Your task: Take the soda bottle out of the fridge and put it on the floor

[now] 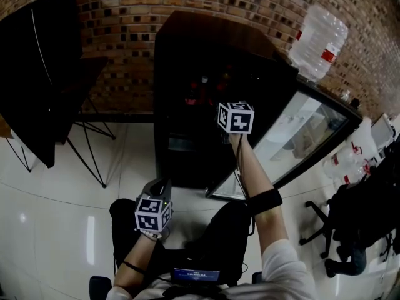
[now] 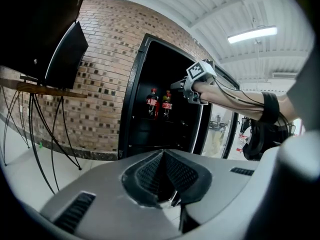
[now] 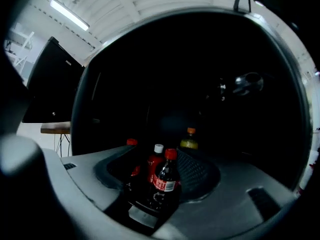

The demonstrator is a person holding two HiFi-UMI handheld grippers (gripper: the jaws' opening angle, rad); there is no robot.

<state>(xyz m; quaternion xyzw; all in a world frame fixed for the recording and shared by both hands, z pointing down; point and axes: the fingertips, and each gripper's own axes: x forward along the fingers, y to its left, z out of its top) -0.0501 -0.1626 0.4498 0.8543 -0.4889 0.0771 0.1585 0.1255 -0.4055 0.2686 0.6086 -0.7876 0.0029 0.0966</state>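
Observation:
The black fridge (image 1: 181, 55) stands with its door swung out. On a shelf inside stand two cola bottles (image 2: 152, 103) with red caps and red labels. My right gripper (image 2: 176, 86) is held out level at that shelf, at the fridge's mouth. In the right gripper view its jaws stand wide open, and the nearest cola bottle (image 3: 165, 181) shows upright between them, touched by neither pad. Behind it stand a white-capped bottle (image 3: 156, 163) and a yellow one (image 3: 189, 142). My left gripper (image 1: 157, 187) hangs low by the person's lap, shut on nothing, pointing at the fridge.
The glass fridge door (image 1: 294, 136) swings out to the right. A large water jug (image 1: 319, 41) lies on top of the fridge. A black screen on a tripod stand (image 1: 44, 74) is at the left, an office chair (image 1: 319, 224) at the right. Glossy white floor (image 1: 62, 192) lies below.

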